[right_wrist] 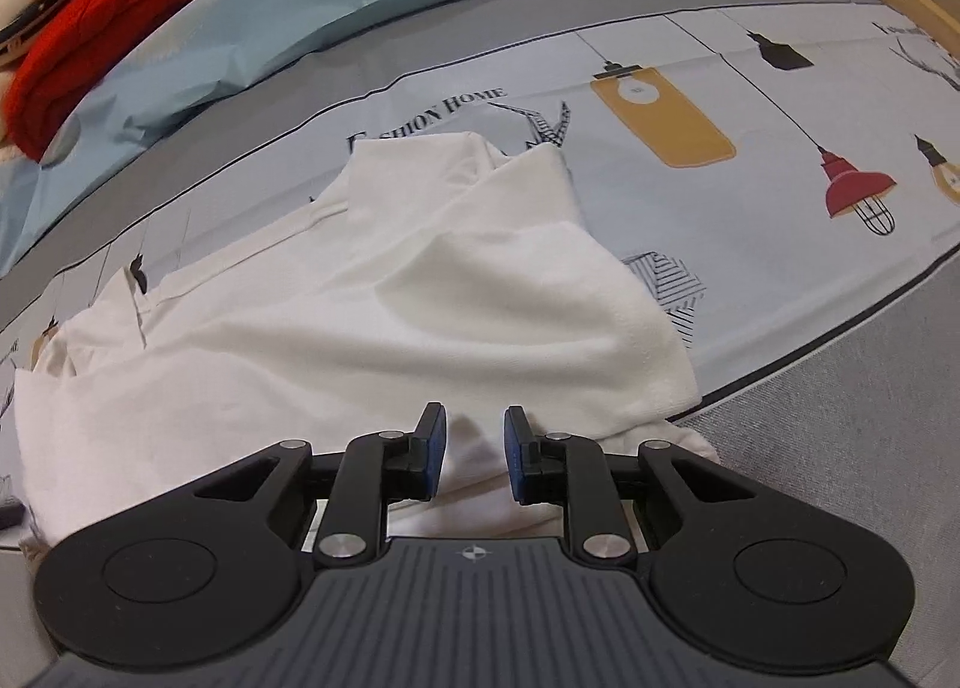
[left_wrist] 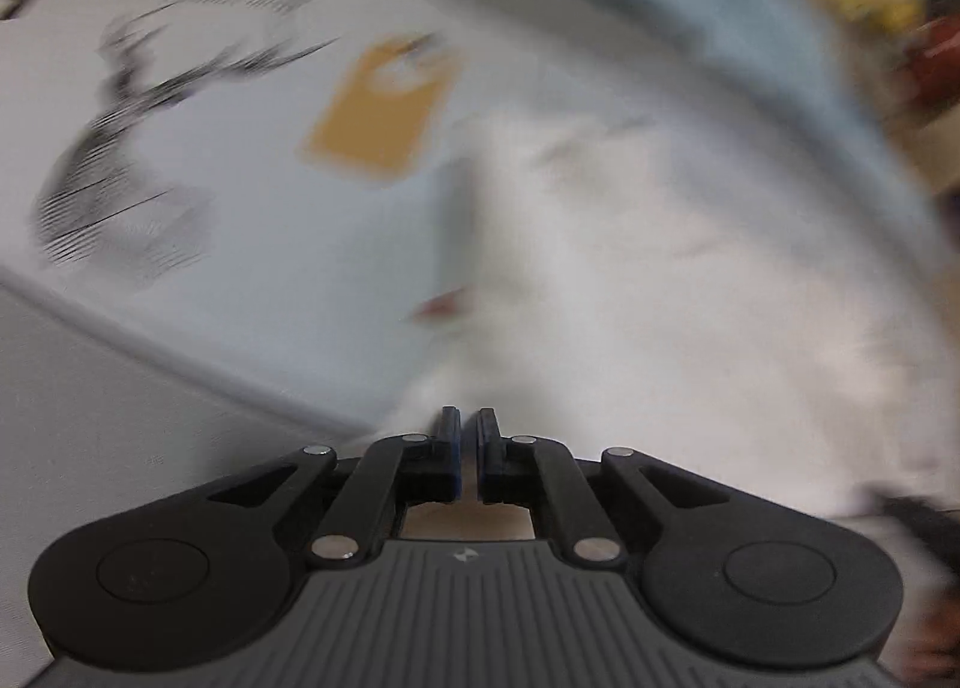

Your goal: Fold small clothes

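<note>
A: Start on the left. What is the left hand-held gripper doing?

B: Its pads are drawn almost together, only a sliver of gap between them. The tips sit at the near edge of the white garment, at 6 o'clock in that view. The picture is badly smeared, so I cannot tell whether any cloth is pinched between them.

A: And the right hand-held gripper?

B: Partly open. A fold of the same garment stands between the blue pads and seems to touch both, so it looks clamped on the cloth at its near hem.

A: Where does the garment lie?

B: Rumpled on a printed sheet, spreading from 9 o'clock to the centre, with a raised fold toward 12.

A: Anything else?

B: A yellow lamp print at 1 o'clock, a red lamp print at 3, a light-blue cloth at 11, and a red cloth at 10.
</note>
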